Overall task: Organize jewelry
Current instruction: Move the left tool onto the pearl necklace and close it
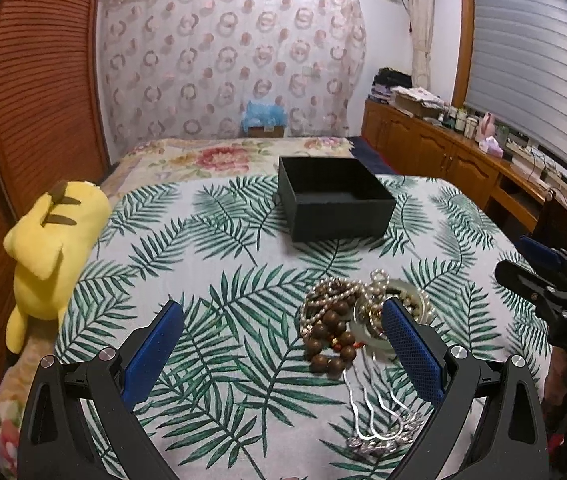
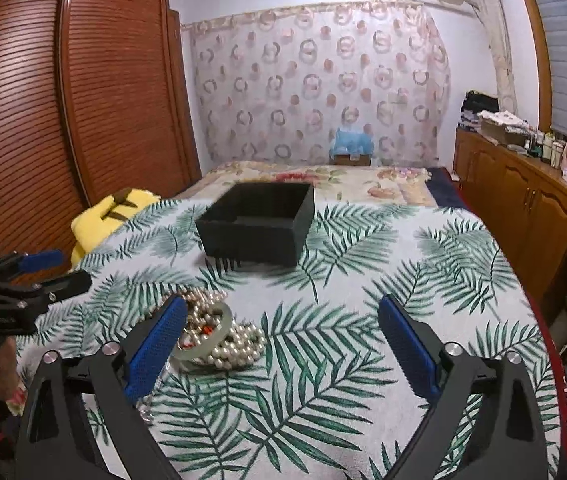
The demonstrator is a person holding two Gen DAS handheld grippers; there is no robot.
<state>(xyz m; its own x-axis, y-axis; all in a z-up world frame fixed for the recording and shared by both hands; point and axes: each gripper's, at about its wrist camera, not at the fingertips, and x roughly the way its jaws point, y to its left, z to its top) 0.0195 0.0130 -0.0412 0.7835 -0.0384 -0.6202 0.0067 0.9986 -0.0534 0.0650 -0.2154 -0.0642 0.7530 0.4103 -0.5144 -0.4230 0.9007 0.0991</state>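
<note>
Open cloth [image 2: 363, 280] around black box [image 2: 259, 236]

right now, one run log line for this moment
left claw: open, empty | right claw: open, empty | jewelry pile: on leaf-print cloth | black box: open, nothing visible inside

Jewelry pile [image 1: 357, 320] nr black box [image 1: 333, 198] (open)

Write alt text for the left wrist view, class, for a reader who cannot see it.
An open left gripper hangs over a leaf-print cloth, empty, beside a heap of jewelry: a pearl necklace, a wooden bead bracelet, a pale bangle and silver hair forks. Beyond sits an open black box; a yellow plush toy lies left, the right gripper at the right edge.
</note>
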